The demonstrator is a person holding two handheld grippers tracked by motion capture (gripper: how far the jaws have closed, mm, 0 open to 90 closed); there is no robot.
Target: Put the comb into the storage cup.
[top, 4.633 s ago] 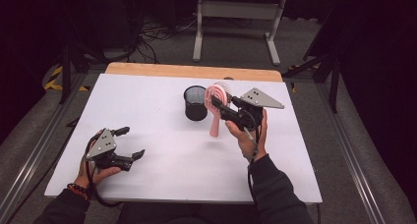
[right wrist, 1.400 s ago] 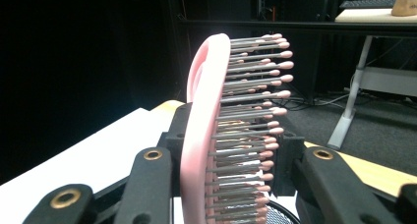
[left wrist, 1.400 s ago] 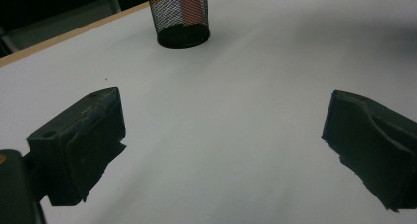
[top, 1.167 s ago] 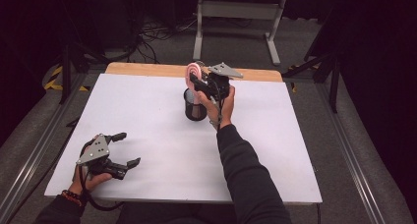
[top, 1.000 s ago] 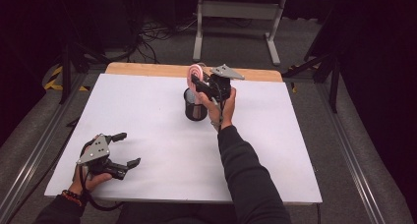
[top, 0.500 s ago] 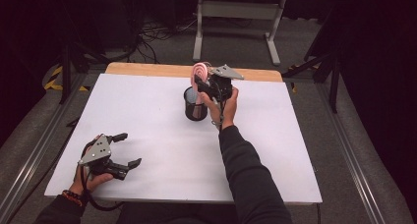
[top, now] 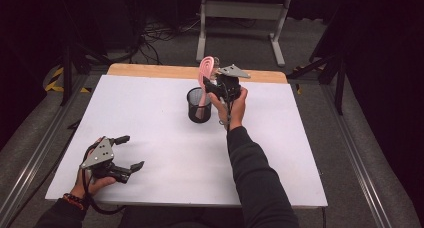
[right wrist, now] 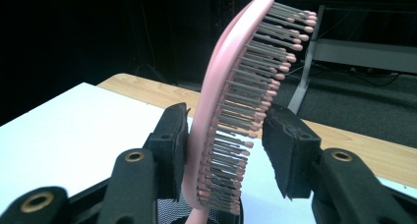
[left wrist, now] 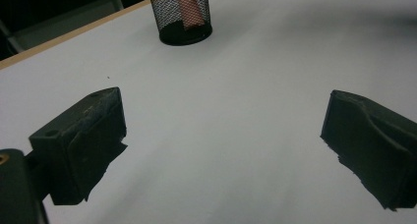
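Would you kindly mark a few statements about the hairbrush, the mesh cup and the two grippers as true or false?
1. The pink hairbrush stands handle-down in the black mesh cup. True.
2. The cup lies tipped on its side. False: it stands upright on the white table.
3. The right gripper has the brush between its jaws. True; the jaws have just been opening.
4. The left gripper is clamped on a pen. False: it is open, with nothing between its jaws.
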